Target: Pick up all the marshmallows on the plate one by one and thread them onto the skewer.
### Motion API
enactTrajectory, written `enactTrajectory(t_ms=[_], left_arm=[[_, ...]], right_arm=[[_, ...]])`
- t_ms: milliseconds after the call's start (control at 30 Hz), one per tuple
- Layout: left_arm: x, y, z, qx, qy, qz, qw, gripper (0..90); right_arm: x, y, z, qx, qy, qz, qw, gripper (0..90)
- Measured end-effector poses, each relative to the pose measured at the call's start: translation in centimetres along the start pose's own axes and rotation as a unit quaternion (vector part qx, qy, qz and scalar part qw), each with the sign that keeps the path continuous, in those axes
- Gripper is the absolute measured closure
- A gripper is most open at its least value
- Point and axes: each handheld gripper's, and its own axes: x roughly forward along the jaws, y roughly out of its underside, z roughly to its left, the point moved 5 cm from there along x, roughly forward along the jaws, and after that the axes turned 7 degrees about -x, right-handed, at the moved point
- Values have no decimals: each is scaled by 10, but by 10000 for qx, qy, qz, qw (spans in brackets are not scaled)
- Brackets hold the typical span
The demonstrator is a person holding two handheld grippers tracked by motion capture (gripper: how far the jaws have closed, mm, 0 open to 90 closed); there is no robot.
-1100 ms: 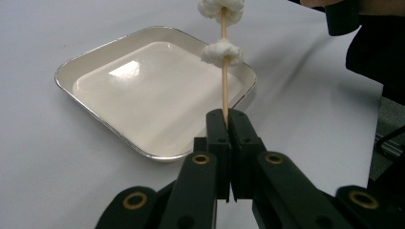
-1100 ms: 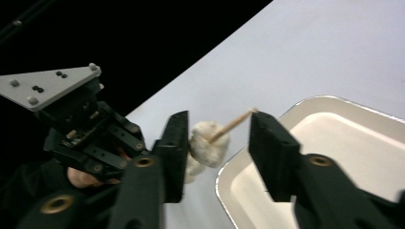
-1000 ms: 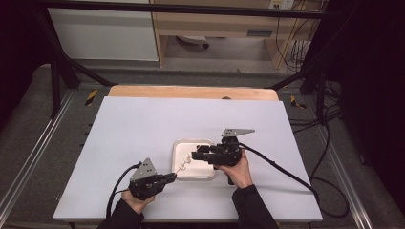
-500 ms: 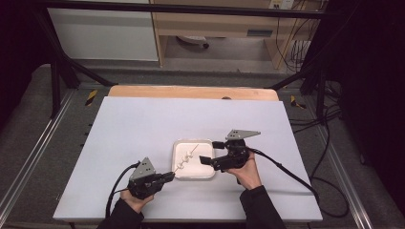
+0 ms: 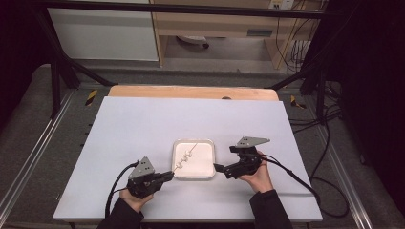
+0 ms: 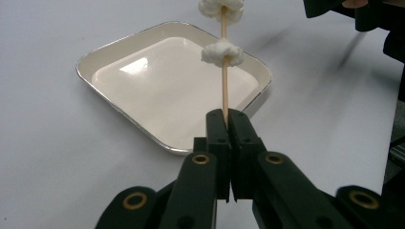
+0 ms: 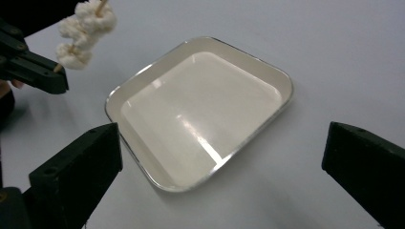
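Down at the lower left of the high view, the left gripper (image 5: 168, 175) sits low over the table (image 5: 143, 124), the hand (image 5: 136, 198) cupped under it and the forearm coming in from the bottom edge. Its jaws are clamped tight on the bare end of a wooden skewer (image 6: 224, 90), and in the left gripper view the stick runs straight up the middle of the frame with white lumps (image 6: 222, 51) threaded on it. The skewer pokes out over the white tray (image 5: 206, 168), which lies in the lower middle of the high view, between the two hands.

Over on the right, the right gripper (image 5: 217, 168) points at the tray's right edge, hand (image 5: 258, 177) wrapped round its body, wrist angled in from the bottom. Its jaws have just been opening and now stand wide apart, nothing between them; in the right gripper view they frame the tray (image 7: 282, 76) from the bottom corners, with the loaded skewer (image 7: 86, 26) at the upper left.
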Motion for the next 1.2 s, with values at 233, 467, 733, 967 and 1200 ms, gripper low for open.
enactTrajectory(t_ms=[233,467,733,967,1200], left_arm=[[0,-1,1,-31,-29,33,10000,886],[1,-3,1,-42,-61,64,10000,885],[4,-9,2,-73,-127,125,9998,885],[8,-16,5,-112,-205,184,9996,885],[15,-23,8,-149,-261,309,9991,885]], right_arm=[[-10,23,-11,-80,361,257,9990,6],[-21,40,-17,-197,485,304,9982,5],[-34,57,-26,-170,668,402,9968,5],[-42,69,-32,-141,766,463,9959,5],[-46,74,-34,-104,807,438,9957,5]])
